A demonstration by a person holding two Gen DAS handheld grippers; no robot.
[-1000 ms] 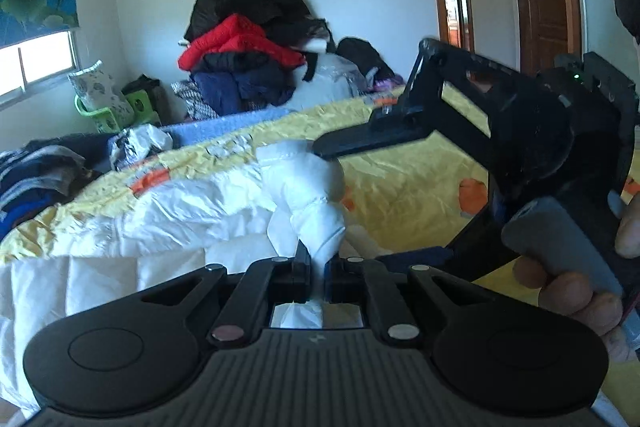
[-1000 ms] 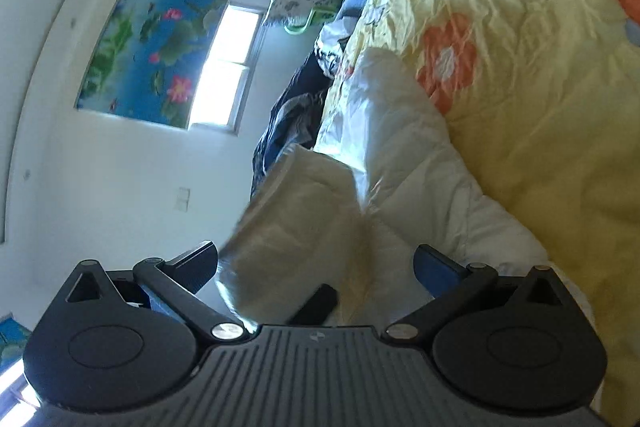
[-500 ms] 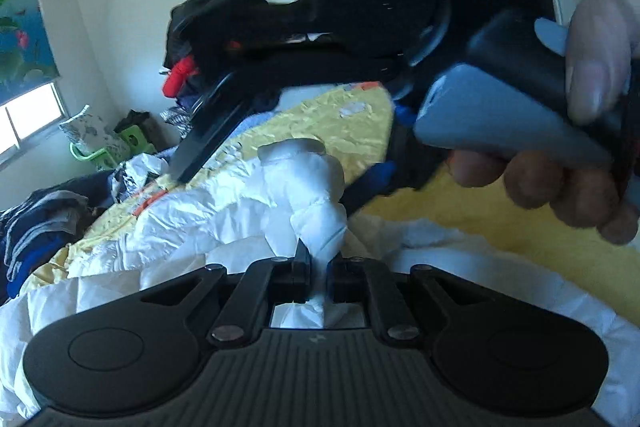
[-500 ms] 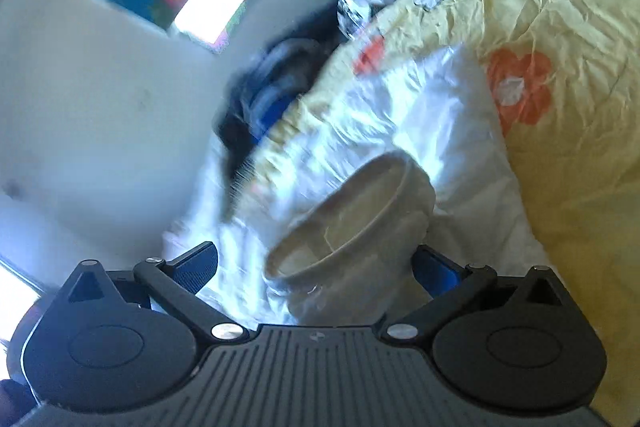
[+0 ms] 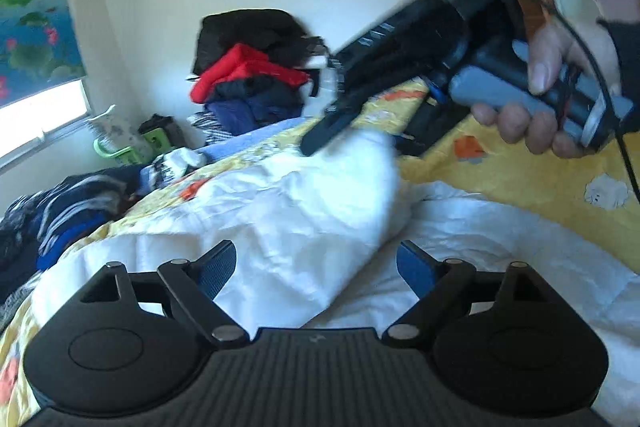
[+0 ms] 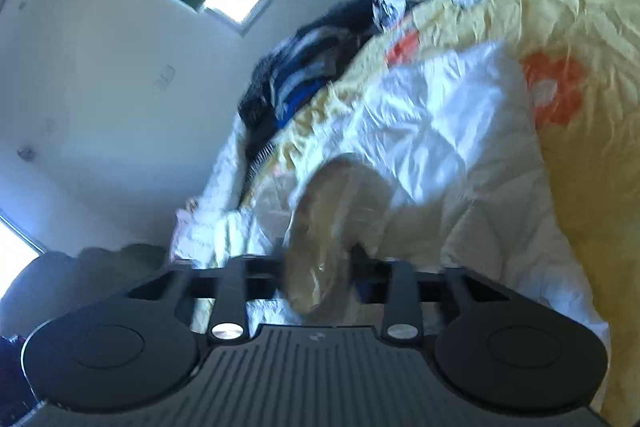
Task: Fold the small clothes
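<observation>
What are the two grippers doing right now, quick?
Left gripper: jaws opening, pads clear of the white garment between them.
Right gripper: jaws closing on the garment's cuff.

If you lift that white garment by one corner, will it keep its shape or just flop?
Probably flop: the white garment lies crumpled on the yellow sheet, creased all over. It looks thin and likely light. The rolled cuff between the closing right gripper seems to sag, though it is blurred.
</observation>
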